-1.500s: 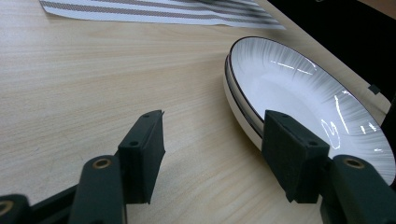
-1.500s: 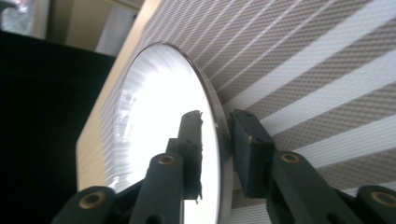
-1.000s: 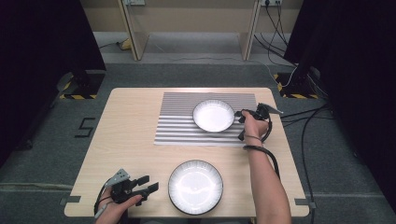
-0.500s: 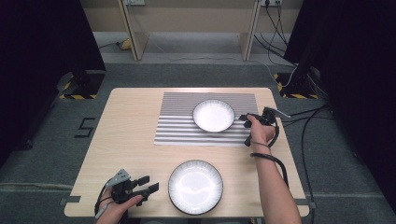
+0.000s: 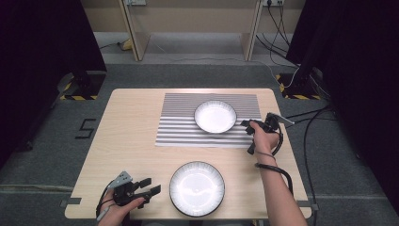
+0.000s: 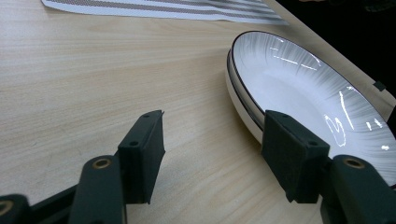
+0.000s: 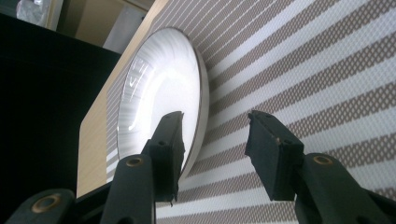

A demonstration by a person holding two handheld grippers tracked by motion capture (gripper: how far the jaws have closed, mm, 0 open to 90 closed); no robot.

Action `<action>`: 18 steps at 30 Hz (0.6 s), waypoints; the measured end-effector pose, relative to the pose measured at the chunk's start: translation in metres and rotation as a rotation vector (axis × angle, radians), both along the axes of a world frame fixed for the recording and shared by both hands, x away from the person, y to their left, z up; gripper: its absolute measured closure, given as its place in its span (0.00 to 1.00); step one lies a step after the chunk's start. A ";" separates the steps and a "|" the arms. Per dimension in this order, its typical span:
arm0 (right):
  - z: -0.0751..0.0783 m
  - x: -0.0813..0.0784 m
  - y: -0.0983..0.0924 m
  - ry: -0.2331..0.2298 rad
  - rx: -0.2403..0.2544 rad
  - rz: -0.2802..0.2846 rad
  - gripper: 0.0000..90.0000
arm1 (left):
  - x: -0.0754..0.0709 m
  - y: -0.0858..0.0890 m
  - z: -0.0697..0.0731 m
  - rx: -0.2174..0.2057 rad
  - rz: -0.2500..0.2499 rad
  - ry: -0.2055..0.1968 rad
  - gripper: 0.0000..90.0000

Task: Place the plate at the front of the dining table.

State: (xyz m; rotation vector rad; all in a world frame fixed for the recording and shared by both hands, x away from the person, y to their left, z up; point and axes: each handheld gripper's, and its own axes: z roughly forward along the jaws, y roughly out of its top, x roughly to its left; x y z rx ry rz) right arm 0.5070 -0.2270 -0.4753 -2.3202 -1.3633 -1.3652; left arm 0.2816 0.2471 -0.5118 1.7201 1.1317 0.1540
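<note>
Jaws apart, empty | white bowl (image 5: 215,116): ribbed, glossy, dark-rimmed, on striped mat (image 5: 174,129)

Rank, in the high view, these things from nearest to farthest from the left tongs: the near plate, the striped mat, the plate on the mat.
From the left tongs:
1. Near plate, just to their right at the table's near edge.
2. Striped mat, farther up the table.
3. Plate on the mat, toward the far right.
</note>
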 end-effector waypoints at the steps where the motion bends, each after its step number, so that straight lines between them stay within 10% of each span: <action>1: 0.000 -0.001 0.001 -0.002 -0.002 0.008 0.62 | 0.000 0.000 0.000 0.002 -0.001 0.000 0.43; 18: 0.003 -0.022 0.003 -0.027 -0.021 0.051 0.61 | -0.001 -0.001 -0.001 -0.002 -0.002 0.001 0.43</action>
